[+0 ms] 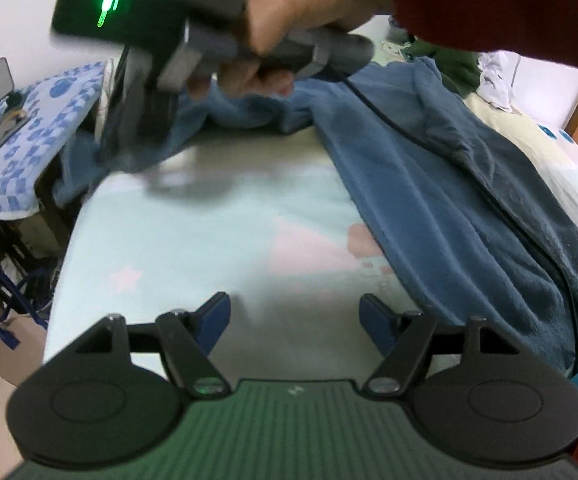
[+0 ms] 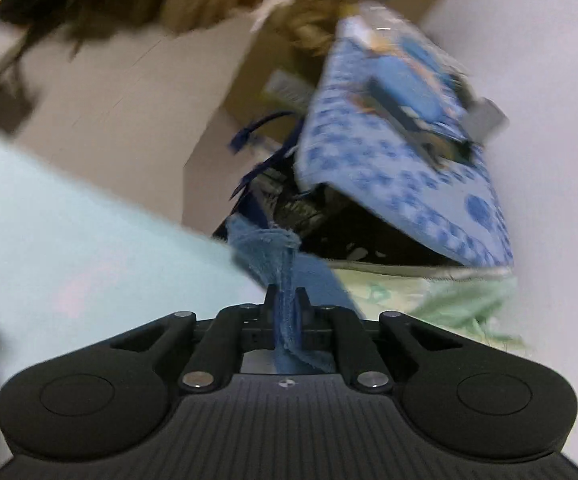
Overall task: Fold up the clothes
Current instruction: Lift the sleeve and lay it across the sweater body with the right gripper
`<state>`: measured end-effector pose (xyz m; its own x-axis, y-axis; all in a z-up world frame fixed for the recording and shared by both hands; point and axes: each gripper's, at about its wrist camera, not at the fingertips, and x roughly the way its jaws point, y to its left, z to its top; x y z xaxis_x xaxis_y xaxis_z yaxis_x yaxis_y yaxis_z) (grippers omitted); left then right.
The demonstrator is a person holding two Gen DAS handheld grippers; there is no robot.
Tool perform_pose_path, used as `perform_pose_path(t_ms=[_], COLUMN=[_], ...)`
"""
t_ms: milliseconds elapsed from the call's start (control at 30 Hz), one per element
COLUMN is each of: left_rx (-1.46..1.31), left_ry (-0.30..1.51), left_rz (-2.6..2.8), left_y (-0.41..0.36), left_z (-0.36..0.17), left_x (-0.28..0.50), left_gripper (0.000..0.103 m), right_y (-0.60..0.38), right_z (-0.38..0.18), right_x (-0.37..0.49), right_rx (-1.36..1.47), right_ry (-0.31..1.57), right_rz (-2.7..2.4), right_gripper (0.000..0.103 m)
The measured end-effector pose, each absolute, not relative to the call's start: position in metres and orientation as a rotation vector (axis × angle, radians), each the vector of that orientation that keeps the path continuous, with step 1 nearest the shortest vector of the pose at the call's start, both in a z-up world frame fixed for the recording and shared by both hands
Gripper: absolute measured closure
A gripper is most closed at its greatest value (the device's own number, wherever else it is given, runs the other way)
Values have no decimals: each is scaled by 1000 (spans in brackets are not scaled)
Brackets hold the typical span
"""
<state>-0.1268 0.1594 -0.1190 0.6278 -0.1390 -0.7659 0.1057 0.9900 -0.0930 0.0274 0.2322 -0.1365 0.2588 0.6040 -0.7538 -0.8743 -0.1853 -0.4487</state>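
A blue fleece garment (image 1: 441, 184) lies spread over the right side and far end of a bed with a pale blue sheet (image 1: 193, 232). My left gripper (image 1: 293, 320) hovers open over the bare sheet, nothing between its blue pads. Across the bed, a hand in a red sleeve (image 1: 313, 4) holds my right gripper (image 1: 141, 136) down at the garment's far left end. In the right wrist view the right gripper (image 2: 287, 300) is shut on a fold of the blue garment (image 2: 285, 268), which runs out past the bed's corner. Both views are motion-blurred.
A table under a blue patterned cloth (image 1: 29, 128) stands off the bed's far left corner, with small items on it and bags (image 1: 5, 320) below. A black cable (image 1: 529, 240) trails over the garment. More clothes (image 1: 457, 68) lie at the bed's far right.
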Motion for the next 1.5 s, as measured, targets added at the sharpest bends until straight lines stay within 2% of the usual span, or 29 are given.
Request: perform_pose_path(t_ms=[267,400,567,733,967,1033,1133,1167,1200,1233,1267,1500], left_rx=[-37,-73,-148,-233,-225,-223,-221,-231,-249,-270,-284,-298], left_ry=[894,913,960,1002,1017,1019,1018,1018,1012,1003,997,988], left_rz=[-340,-404,-387,-342,-212,-172,-128,-114,-100,-88,-73,-3], left_y=[135,124,114,98,74,69,66,66,66,66,66,59], left_z=[-118,-119,-123,-127,-124,-123,-122,-122,-121,-121,-121,-118], left_x=[-109,-100,-93,-93,-108,-112,-112,-112,-111,-111,-111,-115], left_gripper=[31,33,35,43,44,48,48,50,60,76,82,86], right_y=[161,90,-2,-58,-112,-119,-127,-129,-131,-133,-134,-147], right_z=[-47,0,35,40,49,48,44,41,39,37,35,39], right_x=[113,163,190,197,206,209,212,213,213,212,212,217], right_rx=[-525,-156,173,303,436,451,465,478,484,490,495,487], right_ry=[518,591,617,631,617,618,626,634,638,641,644,634], right_rz=[1056,890,776,749,778,796,815,823,829,835,840,850], right_gripper=[98,98,97,97,97,97,97,97,97,97,97,97])
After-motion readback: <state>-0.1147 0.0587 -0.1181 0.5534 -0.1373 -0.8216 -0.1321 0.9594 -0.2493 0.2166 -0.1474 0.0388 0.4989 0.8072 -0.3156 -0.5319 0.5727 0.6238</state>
